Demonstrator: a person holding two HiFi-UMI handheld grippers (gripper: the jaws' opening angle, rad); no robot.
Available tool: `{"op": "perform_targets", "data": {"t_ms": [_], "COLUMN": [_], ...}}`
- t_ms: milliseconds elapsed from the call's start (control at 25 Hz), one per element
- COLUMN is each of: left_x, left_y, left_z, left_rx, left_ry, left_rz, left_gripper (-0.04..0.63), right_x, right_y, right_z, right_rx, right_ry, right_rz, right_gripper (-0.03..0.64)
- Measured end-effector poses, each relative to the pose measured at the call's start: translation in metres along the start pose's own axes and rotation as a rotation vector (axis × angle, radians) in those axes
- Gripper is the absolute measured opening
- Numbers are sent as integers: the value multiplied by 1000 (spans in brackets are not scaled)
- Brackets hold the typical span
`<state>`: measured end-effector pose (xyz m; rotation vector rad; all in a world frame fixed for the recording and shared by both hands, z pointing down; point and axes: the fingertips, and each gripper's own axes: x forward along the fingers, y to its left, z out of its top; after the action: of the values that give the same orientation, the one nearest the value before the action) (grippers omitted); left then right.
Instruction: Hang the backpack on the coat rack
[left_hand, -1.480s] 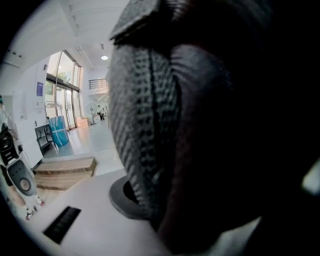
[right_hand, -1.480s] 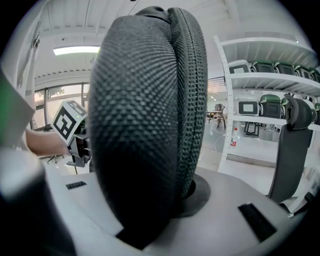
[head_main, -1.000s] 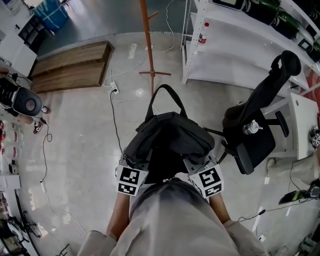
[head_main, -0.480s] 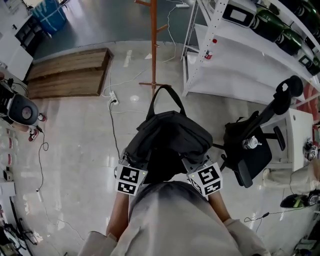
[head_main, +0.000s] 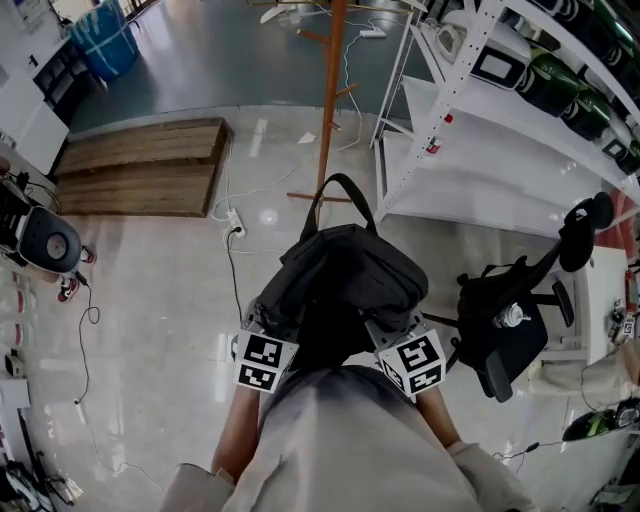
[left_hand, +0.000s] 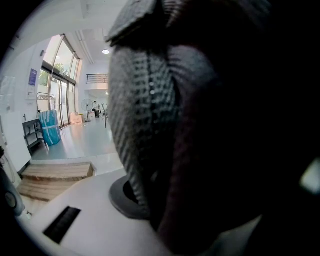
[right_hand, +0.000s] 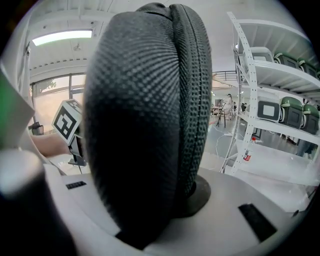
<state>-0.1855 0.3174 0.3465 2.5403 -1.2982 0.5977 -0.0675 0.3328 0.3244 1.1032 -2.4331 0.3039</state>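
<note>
A dark grey backpack (head_main: 345, 280) hangs in front of me, its top loop handle (head_main: 342, 186) standing up toward the wooden coat rack (head_main: 331, 90). My left gripper (head_main: 272, 335) is shut on the backpack's left side and my right gripper (head_main: 392, 335) on its right side. In the left gripper view dark mesh fabric (left_hand: 150, 135) fills the space between the jaws. The right gripper view shows a padded mesh strap (right_hand: 145, 125) squeezed between the jaws. The rack's pole rises ahead, a little past the handle, with pegs near the top of the head view.
A white metal shelf unit (head_main: 500, 110) stands right of the rack. A black office chair (head_main: 510, 320) with a bag and bottle on it is at the right. A wooden platform (head_main: 140, 165) lies at the left, and cables (head_main: 235, 215) trail across the floor.
Both grippers have carried the backpack toward the coat rack; the rack's base now sits just beyond the handle and its pegs have come into view. The grips are unchanged.
</note>
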Motion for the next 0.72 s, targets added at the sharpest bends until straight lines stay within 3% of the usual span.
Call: {"op": "perform_targets", "data": {"t_ms": [320,720], "left_x": [11,30], "left_y": [51,82], "left_z": [10,23], "left_rx": [16,36], "left_ry": [-3,-9], "left_rz": [-13,-41], "left_gripper": [129,129], "right_x": [44,72], "right_y": [0,-13], "right_z": [26,45], "right_rx": [6,23], "right_ry": [-10,-11], "right_rz": [-15,-42], "right_gripper": [98,100]}}
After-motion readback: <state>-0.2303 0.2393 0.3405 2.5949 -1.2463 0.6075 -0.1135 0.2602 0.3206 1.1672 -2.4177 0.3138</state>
